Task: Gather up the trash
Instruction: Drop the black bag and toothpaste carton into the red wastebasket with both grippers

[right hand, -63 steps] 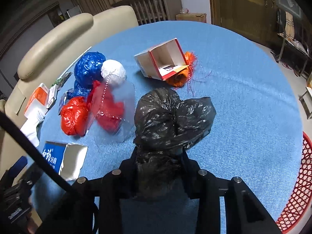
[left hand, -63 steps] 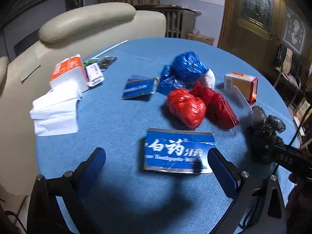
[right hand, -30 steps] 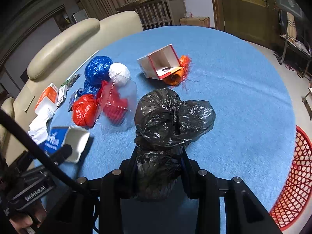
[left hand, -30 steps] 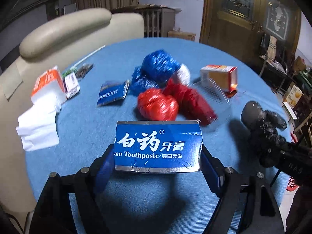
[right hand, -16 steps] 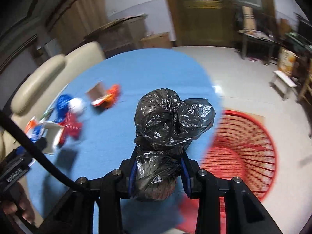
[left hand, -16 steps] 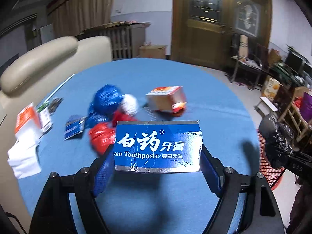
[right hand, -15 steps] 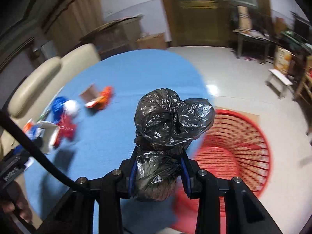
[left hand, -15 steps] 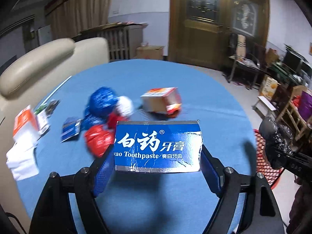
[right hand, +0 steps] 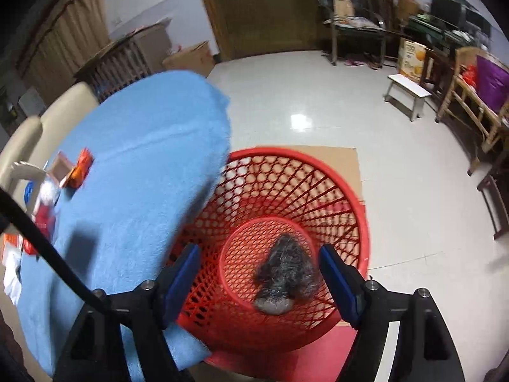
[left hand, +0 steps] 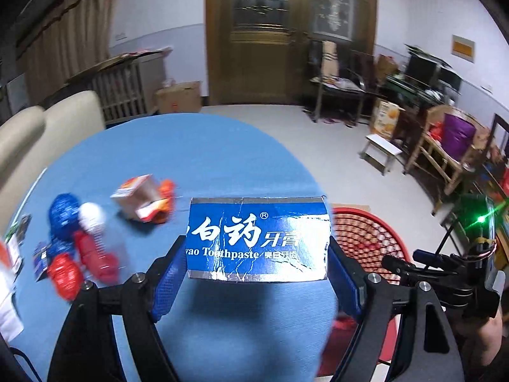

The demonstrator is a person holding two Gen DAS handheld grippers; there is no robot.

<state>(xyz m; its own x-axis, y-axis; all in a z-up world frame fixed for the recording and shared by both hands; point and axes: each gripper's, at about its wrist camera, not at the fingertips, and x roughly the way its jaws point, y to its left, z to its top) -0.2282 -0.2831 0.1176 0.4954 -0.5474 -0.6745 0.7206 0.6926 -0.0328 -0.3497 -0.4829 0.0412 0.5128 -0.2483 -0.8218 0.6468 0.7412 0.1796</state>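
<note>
Gripping one toothpaste box (left hand: 257,240), left hand-held gripper (left hand: 257,278); right hand-held gripper (right hand: 259,281) released over one basket (right hand: 318,172).

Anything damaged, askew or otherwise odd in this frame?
The toothpaste box clamped in the left hand-held gripper is creased and scuffed along its foil edges. On the table, a small carton lies tipped on its side.

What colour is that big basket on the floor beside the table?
Red, an open lattice basket; the right wrist view shows it best.
</note>
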